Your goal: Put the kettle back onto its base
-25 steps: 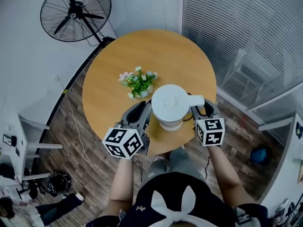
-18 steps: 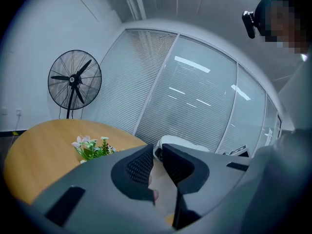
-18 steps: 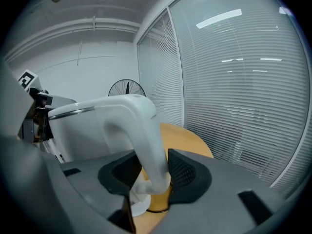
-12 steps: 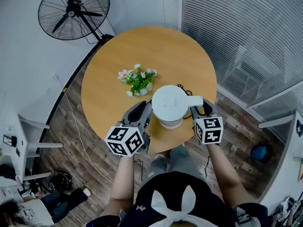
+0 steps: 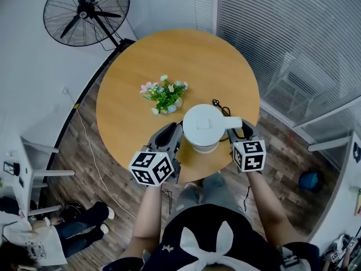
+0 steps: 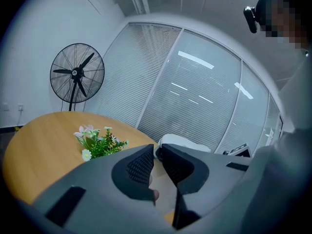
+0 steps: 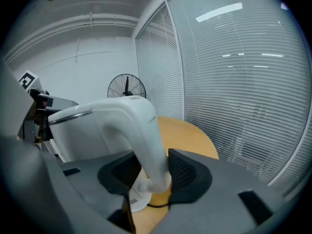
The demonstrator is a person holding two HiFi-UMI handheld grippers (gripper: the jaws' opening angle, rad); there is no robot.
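Clamping the handle [image 7: 146, 140] of the white kettle [image 7: 83, 130] in the right tongs [image 7: 154, 165], pads fairly wide apart, pressed on both sides of it. Holding the left tongs [image 6: 157, 152] narrow, only a slit between the pads, nothing in it, tips just beside the kettle body on the side away from the right tongs. Kettle between the two tongs, upright, lid on top, over the near edge of the bench [image 5: 141, 55].

Straight below the right tongs: white base [image 7: 135, 202] on the bench, black cord [image 5: 219, 104] trailing off beyond those tongs. Can't tell whether the kettle bottom is touching the base or just above it.

Ahead of the left tongs, near: small bunch of flowers [image 5: 164, 97], apart from the kettle. Behind each pair of tongs, toward the person: marker cube, left [image 5: 151, 168] and right [image 5: 250, 155].

Further out past the flowers, off the bench: black standing fan [image 5: 84, 13]. Beyond and to the right of the right tongs: glass wall [image 5: 282, 38] with blinds. Well behind and left of the left tongs: second person [image 5: 39, 239], low on the wooden floor [image 5: 84, 151].
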